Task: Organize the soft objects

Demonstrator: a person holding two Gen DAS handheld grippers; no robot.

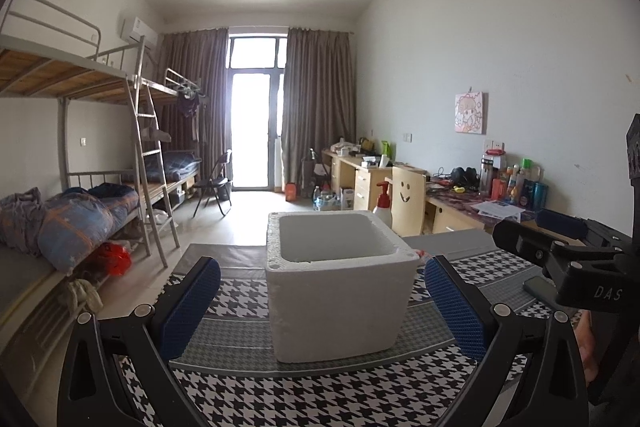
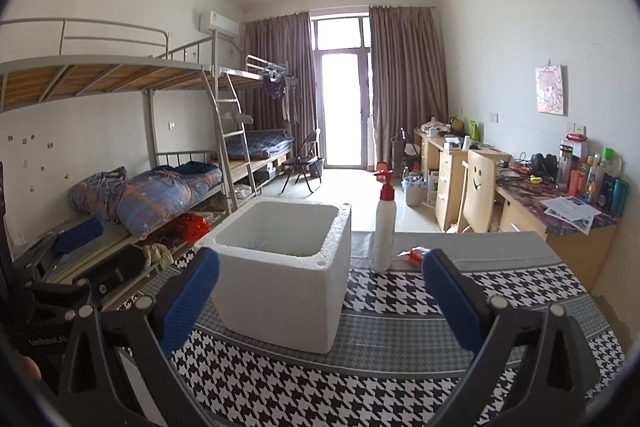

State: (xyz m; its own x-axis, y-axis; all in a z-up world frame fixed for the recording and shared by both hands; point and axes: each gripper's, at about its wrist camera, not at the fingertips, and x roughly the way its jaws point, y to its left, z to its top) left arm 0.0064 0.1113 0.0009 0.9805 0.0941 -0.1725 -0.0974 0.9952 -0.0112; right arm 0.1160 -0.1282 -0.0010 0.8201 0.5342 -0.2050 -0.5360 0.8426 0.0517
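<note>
A white foam box [image 1: 338, 291] stands open-topped on the houndstooth table cloth [image 1: 320, 399]; it also shows in the right wrist view [image 2: 280, 287], with something pale lying low inside. A small red and orange soft item [image 2: 414, 255] lies on the table behind the box, beside a white pump bottle [image 2: 384, 231]. My left gripper [image 1: 322, 307] is open and empty, its blue pads either side of the box, short of it. My right gripper [image 2: 320, 303] is open and empty, in front of the box and to its right. The right gripper also shows at the right edge of the left view [image 1: 560, 251].
The table's far edge is a grey strip [image 2: 480, 247]. Bunk beds with bedding [image 2: 152, 195] stand left. Desks with bottles and clutter [image 2: 580, 187] and a smiley-face chair [image 2: 478, 187] stand right. Open floor runs to the balcony door [image 2: 344, 107].
</note>
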